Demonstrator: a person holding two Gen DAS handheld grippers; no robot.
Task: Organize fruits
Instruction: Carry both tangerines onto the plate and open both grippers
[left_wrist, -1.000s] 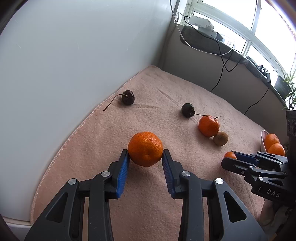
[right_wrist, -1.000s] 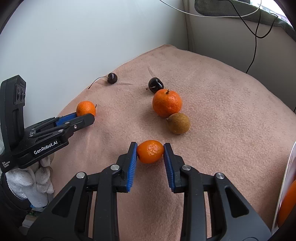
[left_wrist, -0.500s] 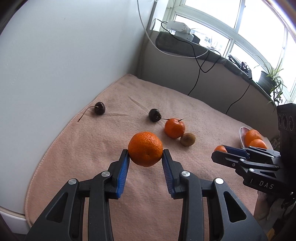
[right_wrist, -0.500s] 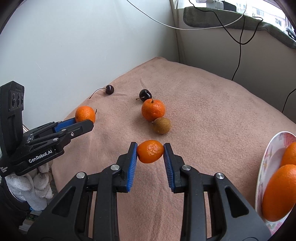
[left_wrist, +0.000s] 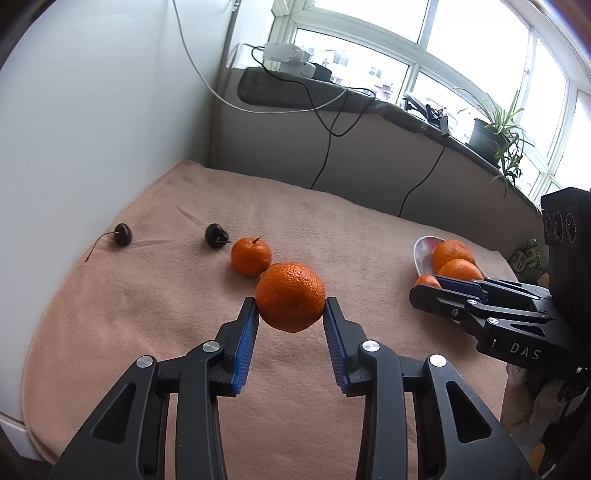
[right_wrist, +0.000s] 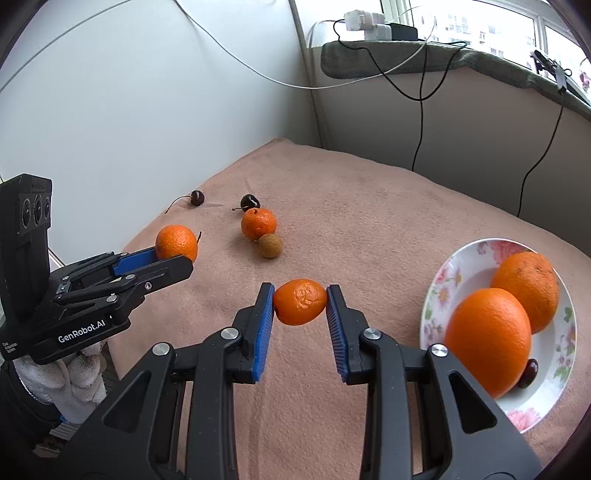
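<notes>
Both grippers have travelled across the pink cloth toward the plate since the earlier frames, each carrying its fruit clear of the surface. Ribbed blue pads of the left gripper (left_wrist: 290, 314) pinch a round, pebbly-skinned mandarin (left_wrist: 290, 296) at its sides. Over on the other hand, the right gripper (right_wrist: 300, 306) clamps a smaller mandarin (right_wrist: 300, 301), slightly oval with a wrinkled patch of peel on top. Its black fingers sit just beside the shallow floral plate (right_wrist: 460, 264), a glossy white dish that already holds two large smooth oranges (right_wrist: 489, 334) and one small dark fruit (a cherry, by the look of it) at the rim. Back on the fuzzy, towel-like cloth (right_wrist: 369, 206) over the counter lie a stemmed mandarin (right_wrist: 258, 223), touching a dull brown round fruit (right_wrist: 270, 245), plus two glossy dark cherries (left_wrist: 122, 234), one with a long curved stem. A gloved hand (right_wrist: 70, 376) grips the left tool.
</notes>
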